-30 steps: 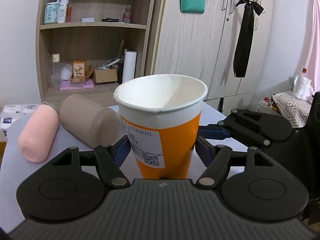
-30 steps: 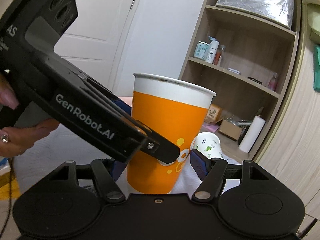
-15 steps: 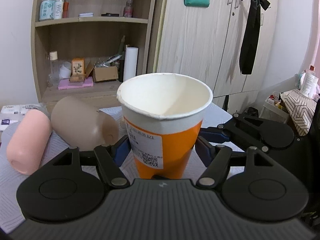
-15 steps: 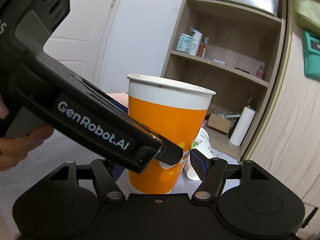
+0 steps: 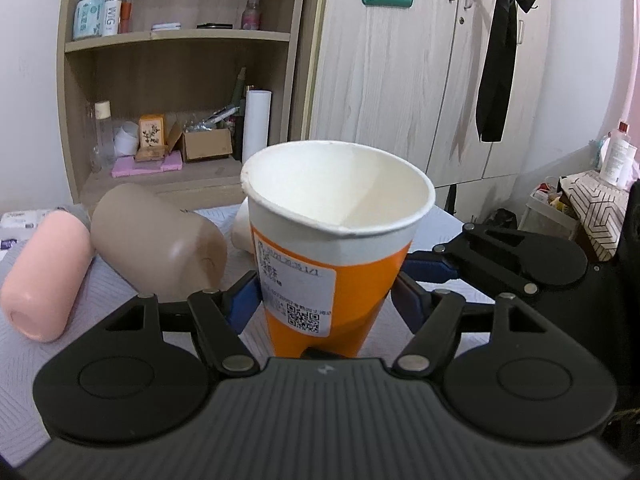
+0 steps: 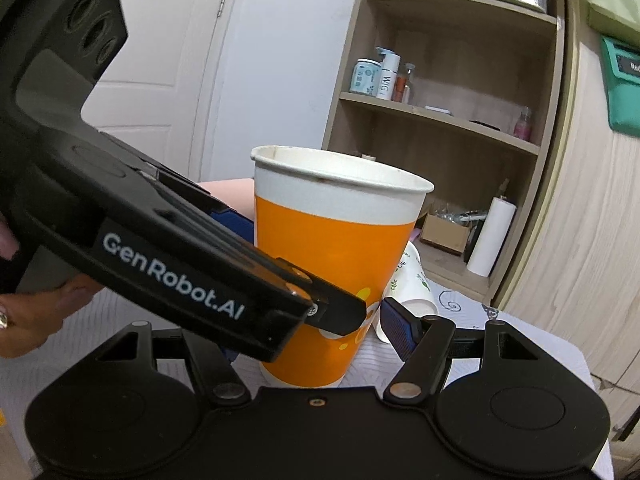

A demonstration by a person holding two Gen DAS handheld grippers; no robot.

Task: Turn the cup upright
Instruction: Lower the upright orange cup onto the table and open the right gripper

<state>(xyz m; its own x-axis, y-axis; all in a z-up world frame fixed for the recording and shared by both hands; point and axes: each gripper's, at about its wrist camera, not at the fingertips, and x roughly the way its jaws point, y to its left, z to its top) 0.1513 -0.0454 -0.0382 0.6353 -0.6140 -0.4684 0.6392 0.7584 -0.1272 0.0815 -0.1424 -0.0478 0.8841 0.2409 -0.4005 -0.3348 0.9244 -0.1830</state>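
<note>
An orange paper cup (image 5: 336, 248) with a white rim stands upright, mouth up, on the table; it also shows in the right wrist view (image 6: 332, 264). My left gripper (image 5: 324, 300) is around its lower part, with both blue pads against or very near its sides. My right gripper (image 6: 316, 328) is also around the cup's base from another side, with its right pad (image 6: 396, 332) a little apart from the cup. The left gripper's body (image 6: 168, 248) crosses the right wrist view and hides the right gripper's left finger.
A beige cup (image 5: 156, 240) and a pink cup (image 5: 48, 276) lie on their sides to the left. A white patterned paper cup (image 6: 412, 288) lies on its side behind the orange cup. A wooden shelf unit (image 5: 180, 80) and cupboard doors (image 5: 400, 80) stand behind the table.
Both views have shifted slightly lower and closer; the cup stays upright and now sits on the table. The left gripper's pads look slightly wider around it.
</note>
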